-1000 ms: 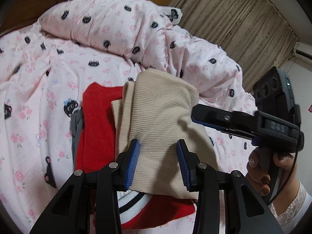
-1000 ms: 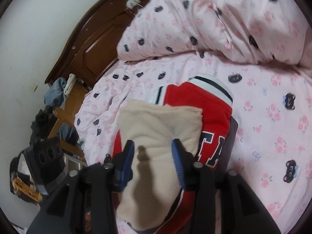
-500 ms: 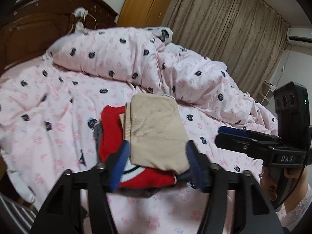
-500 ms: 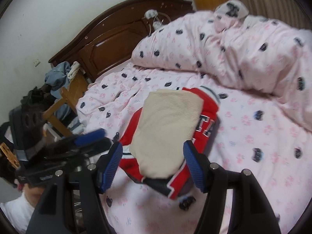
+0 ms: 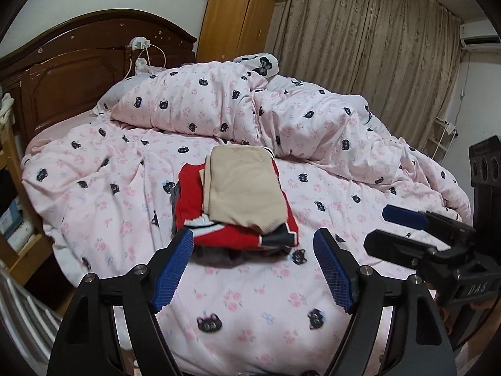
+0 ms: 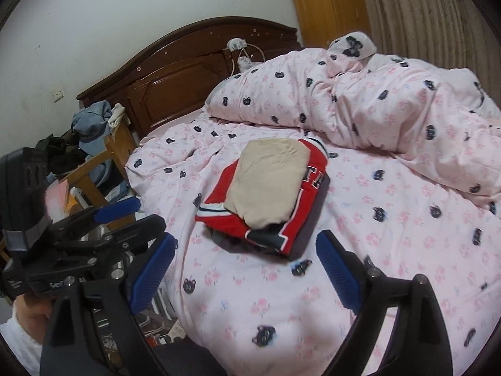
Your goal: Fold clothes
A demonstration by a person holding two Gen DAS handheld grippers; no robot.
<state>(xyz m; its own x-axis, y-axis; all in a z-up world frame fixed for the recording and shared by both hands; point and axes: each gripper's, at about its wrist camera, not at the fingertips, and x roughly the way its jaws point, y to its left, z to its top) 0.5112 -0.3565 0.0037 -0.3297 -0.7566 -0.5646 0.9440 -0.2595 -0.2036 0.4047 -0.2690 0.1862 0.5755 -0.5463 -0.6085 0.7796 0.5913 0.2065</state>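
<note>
Beige garment (image 5: 242, 185) atop one red garment (image 5: 191, 203); one stack.

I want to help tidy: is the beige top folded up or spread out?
Folded: the beige top is a neat rectangle on the red garment.

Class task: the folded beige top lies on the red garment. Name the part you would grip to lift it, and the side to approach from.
Probably the near folded edge of the beige top, approached from the foot of the bed: that edge faces both open grippers and overhangs the red garment slightly.
</note>
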